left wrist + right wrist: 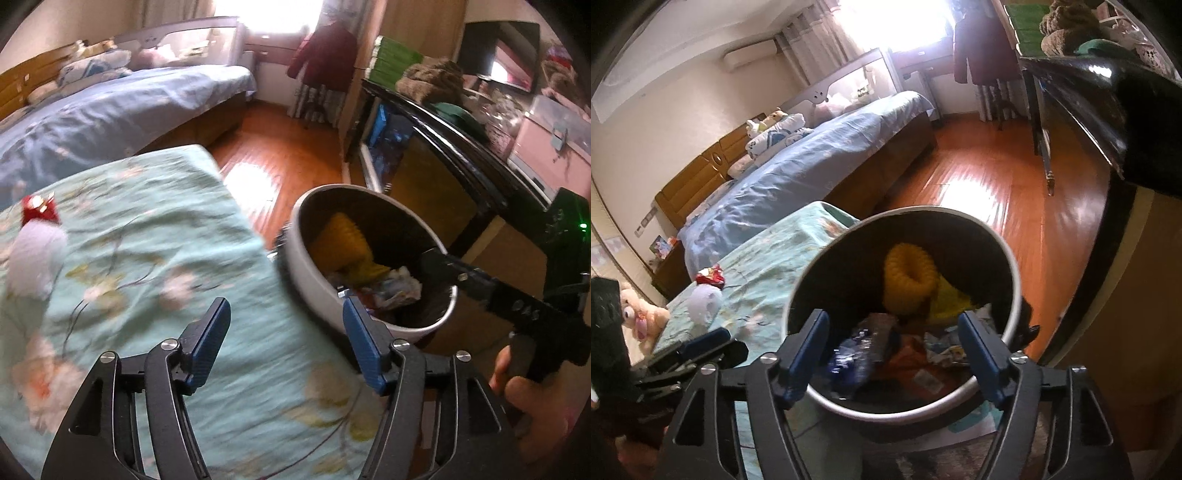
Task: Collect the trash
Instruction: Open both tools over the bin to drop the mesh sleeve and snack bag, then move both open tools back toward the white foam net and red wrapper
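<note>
Standing over the bin (905, 314) with the right tool (894, 354), jaws spread wide and nothing pinched between them; a blurred blue-and-clear wrapper (864, 347) shows between the pads, and we cannot tell whether it is falling or already lies on the heap of rubbish; we judge the drop done or all but done.

The left tool (286, 343) is likewise spread and empty, hovering above the green floral cover (147, 258) of the near bed, close to the edge that meets the bin.

Trash left to collect: a red crumpled wrapper (38, 210) and a white wad (35, 258) touching it, both well in from the bin-side edge of the cover, toward its far left side in the left view.

Doing the next step well, as we see it:
- keep the right tool clear of the bin rim while withdrawing, so the bin is not tipped;
- send the left tool to the red wrapper first; it is small and stiff-looking, likely to crackle and slip;
- come down with pads straddling it, pinching the wrapper only and not the cloth beneath;
- the white wad looks soft; pinch at its middle.
</note>
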The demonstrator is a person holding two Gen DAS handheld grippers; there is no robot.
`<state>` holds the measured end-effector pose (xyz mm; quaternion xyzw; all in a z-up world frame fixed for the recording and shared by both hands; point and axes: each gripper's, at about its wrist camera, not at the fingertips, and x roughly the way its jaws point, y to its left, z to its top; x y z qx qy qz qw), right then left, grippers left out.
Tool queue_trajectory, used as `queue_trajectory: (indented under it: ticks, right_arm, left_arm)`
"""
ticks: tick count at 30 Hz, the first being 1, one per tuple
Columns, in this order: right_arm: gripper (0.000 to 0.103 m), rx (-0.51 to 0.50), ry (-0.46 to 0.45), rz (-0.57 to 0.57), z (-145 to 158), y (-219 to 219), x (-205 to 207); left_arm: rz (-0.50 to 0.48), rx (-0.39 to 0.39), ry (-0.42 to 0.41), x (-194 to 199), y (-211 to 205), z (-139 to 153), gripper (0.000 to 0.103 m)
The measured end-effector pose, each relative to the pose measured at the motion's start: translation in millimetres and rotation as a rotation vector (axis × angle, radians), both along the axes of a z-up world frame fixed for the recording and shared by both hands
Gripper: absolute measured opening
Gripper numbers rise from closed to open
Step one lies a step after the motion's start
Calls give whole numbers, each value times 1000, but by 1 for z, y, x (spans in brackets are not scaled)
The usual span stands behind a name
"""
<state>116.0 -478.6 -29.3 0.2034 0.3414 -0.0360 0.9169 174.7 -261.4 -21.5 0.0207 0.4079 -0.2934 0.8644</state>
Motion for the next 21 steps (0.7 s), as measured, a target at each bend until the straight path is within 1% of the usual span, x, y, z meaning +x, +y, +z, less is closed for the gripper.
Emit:
queue_trajectory:
  ticks: [3, 7, 15, 21]
  right_arm:
    - [78, 2, -11, 17, 4, 11, 1]
    - [79, 2, -21, 56, 9, 32, 5]
    - [81, 3, -23, 146, 11, 74, 17]
    - [81, -3, -10, 213, 9, 109, 31]
  left_arm:
    - [45, -3, 17, 1, 20, -6, 69]
    - [101, -12, 39, 0, 50, -14, 69]
    - [238, -23, 43, 3, 118, -20, 69]
    - [332, -25, 32, 15, 162, -22, 70]
